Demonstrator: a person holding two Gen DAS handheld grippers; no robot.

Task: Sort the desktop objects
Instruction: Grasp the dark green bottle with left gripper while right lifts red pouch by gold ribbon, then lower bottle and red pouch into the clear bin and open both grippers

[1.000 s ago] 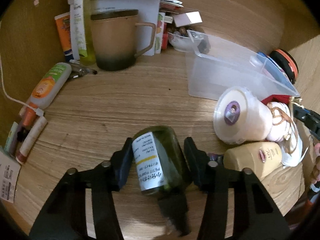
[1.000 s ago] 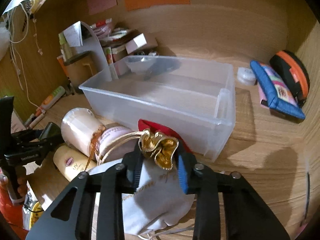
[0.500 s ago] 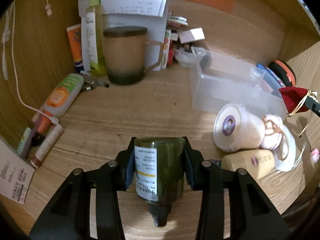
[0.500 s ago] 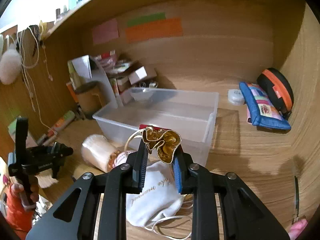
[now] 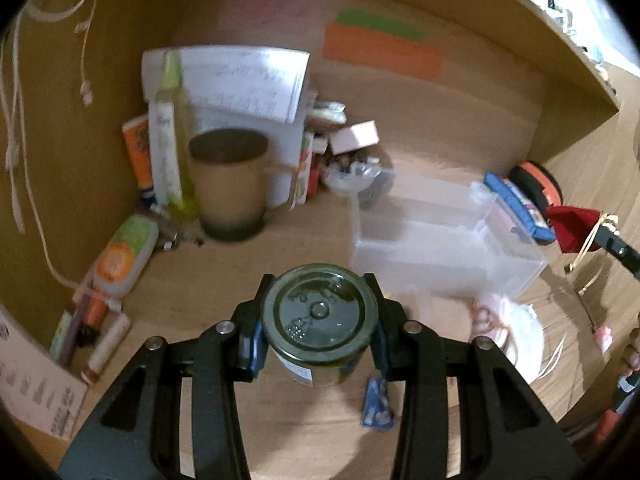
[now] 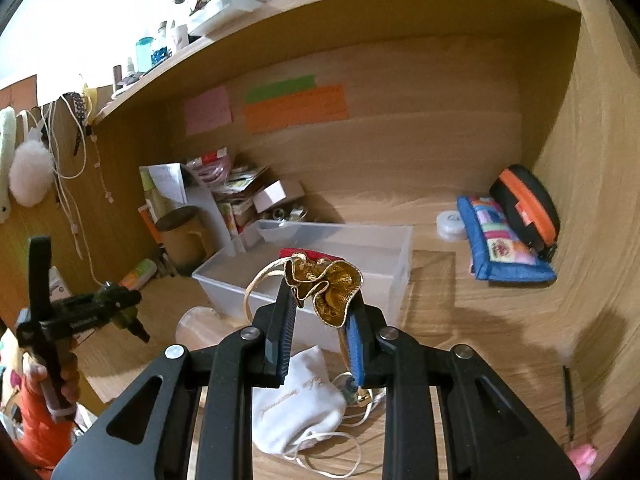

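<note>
My left gripper (image 5: pixel 320 324) is shut on a dark green glass bottle (image 5: pixel 319 316), held above the desk with its base toward the camera. My right gripper (image 6: pixel 322 312) is shut on a red pouch with a gold ruffled top (image 6: pixel 328 286), held in the air in front of the clear plastic bin (image 6: pixel 384 276). The pouch also shows at the right of the left wrist view (image 5: pixel 572 226), beyond the bin (image 5: pixel 440 256). The left gripper with the bottle shows at the left of the right wrist view (image 6: pixel 124 308).
A brown mug (image 5: pixel 228 188), tubes (image 5: pixel 120 256) and papers stand at the back left. A white drawstring bag (image 6: pixel 296 404) and a pale round container (image 6: pixel 196 326) lie in front of the bin. A blue pouch (image 6: pixel 500 248) and an orange-black case (image 6: pixel 528 208) lie at the right.
Both grippers have risen from the desk with their loads. The bottle has tipped so its base now faces the camera. The red pouch has lifted away from the white bag.
</note>
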